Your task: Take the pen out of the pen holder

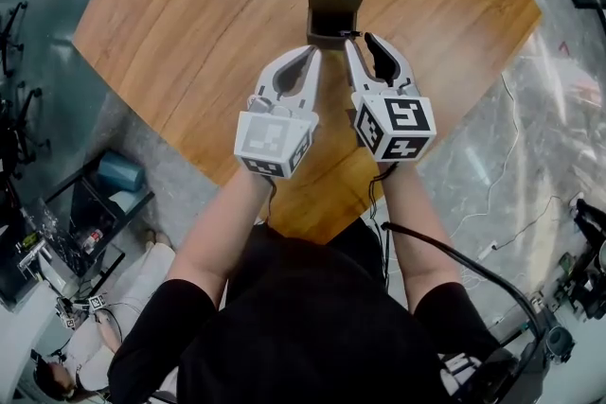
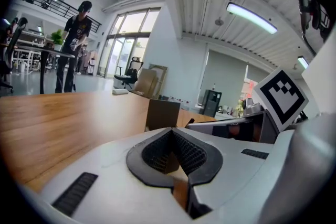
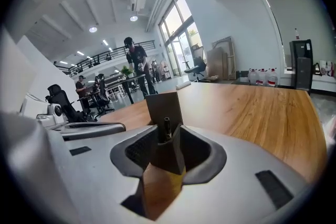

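Observation:
A brown box-shaped pen holder (image 1: 333,17) stands on the wooden table (image 1: 208,14), just beyond both grippers. My right gripper (image 1: 356,40) is shut on a thin black pen (image 1: 353,34) at the holder's near right corner. In the right gripper view the pen (image 3: 166,124) sticks up between the closed pads of the right gripper (image 3: 168,134), with the holder (image 3: 163,105) right behind. My left gripper (image 1: 315,52) hovers beside the holder's near left corner, shut with nothing in it. The left gripper view shows the left gripper (image 2: 171,131) with its tips meeting and the holder (image 2: 163,114) ahead.
The table's near edge (image 1: 312,227) lies close to the person's body. On the floor at the left stands a blue bin (image 1: 121,170), and cables (image 1: 492,232) run at the right. People stand at desks (image 2: 50,52) far off in the hall.

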Demonstrator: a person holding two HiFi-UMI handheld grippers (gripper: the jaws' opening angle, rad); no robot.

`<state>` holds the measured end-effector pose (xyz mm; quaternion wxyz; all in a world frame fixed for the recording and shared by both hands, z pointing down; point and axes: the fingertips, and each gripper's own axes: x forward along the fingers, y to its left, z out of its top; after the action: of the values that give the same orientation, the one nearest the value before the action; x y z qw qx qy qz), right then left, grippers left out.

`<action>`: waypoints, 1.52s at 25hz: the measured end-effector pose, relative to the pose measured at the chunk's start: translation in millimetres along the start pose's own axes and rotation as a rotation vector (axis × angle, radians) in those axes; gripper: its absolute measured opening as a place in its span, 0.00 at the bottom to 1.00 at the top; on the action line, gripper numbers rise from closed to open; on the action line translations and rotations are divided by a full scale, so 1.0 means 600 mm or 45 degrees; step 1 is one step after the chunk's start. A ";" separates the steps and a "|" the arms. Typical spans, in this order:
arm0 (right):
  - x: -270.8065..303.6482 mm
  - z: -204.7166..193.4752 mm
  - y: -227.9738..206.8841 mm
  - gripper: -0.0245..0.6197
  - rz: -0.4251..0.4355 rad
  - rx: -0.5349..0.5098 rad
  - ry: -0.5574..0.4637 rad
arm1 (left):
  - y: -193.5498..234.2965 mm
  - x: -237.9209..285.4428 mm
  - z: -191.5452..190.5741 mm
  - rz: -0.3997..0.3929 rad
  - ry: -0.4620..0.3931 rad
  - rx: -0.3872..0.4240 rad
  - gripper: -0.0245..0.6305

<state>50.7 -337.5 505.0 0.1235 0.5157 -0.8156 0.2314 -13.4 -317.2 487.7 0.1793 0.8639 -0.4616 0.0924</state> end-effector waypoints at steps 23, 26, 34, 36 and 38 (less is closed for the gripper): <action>-0.042 0.115 0.008 0.10 -0.022 -0.058 -0.188 | 0.010 -0.008 0.008 -0.001 0.004 -0.009 0.04; -0.063 0.147 0.017 0.10 -0.022 -0.080 -0.226 | 0.006 -0.014 0.021 -0.004 -0.015 -0.002 0.04; -0.114 0.208 0.041 0.10 -0.007 -0.117 -0.320 | 0.003 -0.024 0.049 0.024 -0.012 -0.017 0.04; -0.119 0.216 0.044 0.10 -0.001 -0.113 -0.330 | 0.004 -0.025 0.050 0.026 -0.014 -0.017 0.04; -0.118 0.216 0.044 0.10 0.005 -0.100 -0.328 | 0.005 -0.025 0.050 0.029 -0.014 -0.014 0.04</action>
<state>62.7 -337.9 355.5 0.0374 0.5342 -0.8342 0.1314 -24.2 -319.1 456.2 0.1806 0.8581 -0.4728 0.0870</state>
